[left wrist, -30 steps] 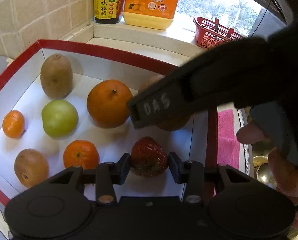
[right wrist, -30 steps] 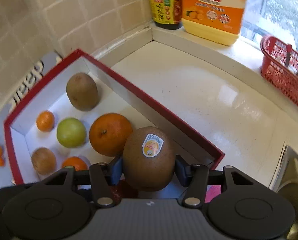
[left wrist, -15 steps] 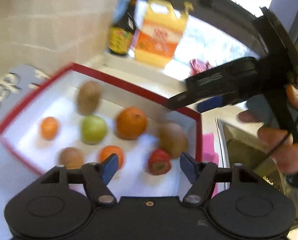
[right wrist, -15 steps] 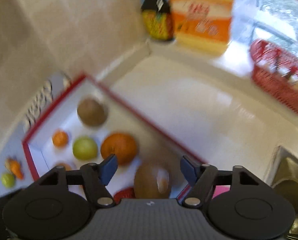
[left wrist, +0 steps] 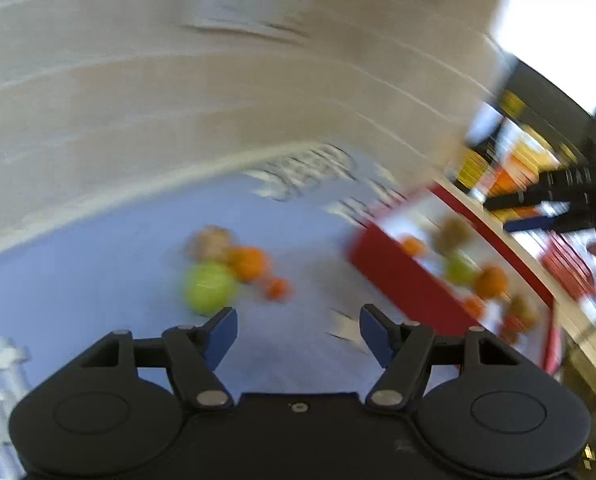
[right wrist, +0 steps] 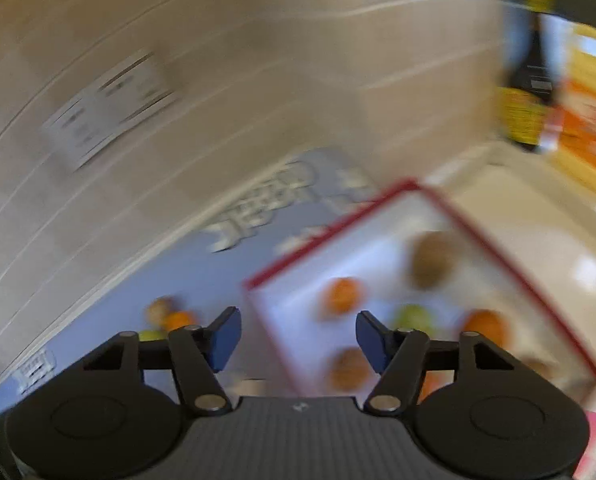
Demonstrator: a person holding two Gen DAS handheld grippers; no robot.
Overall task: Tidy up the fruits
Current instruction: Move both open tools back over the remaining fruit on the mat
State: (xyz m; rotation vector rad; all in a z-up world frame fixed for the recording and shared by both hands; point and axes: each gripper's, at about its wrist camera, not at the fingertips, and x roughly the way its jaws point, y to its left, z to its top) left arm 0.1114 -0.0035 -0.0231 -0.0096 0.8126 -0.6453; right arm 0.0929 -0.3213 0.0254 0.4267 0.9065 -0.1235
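Both views are motion-blurred. My left gripper (left wrist: pixel 298 330) is open and empty above a blue mat (left wrist: pixel 97 280). Ahead of it lie a green fruit (left wrist: pixel 209 287), an orange (left wrist: pixel 249 263), a small orange (left wrist: pixel 277 289) and a brownish fruit (left wrist: pixel 209 242). The red-rimmed white box (left wrist: pixel 398 276) holding several fruits is to the right. My right gripper (right wrist: pixel 298 334) is open and empty over the box's left edge (right wrist: pixel 330 226). Inside the box I see a kiwi (right wrist: pixel 432 258), oranges (right wrist: pixel 340 294) and a green fruit (right wrist: pixel 412 316). The loose fruits (right wrist: pixel 165 316) lie to the left.
A tiled wall (left wrist: pixel 177 80) rises behind the mat. A dark sauce bottle (right wrist: pixel 526 80) and an orange detergent jug (right wrist: pixel 590 120) stand on the ledge at the right. The other gripper's black body (left wrist: pixel 558 196) shows at the right of the left wrist view.
Both grippers let go of their fruit, the strawberry and the kiwi, into the box. Both then pulled back and swung left toward the loose fruits on the mat.
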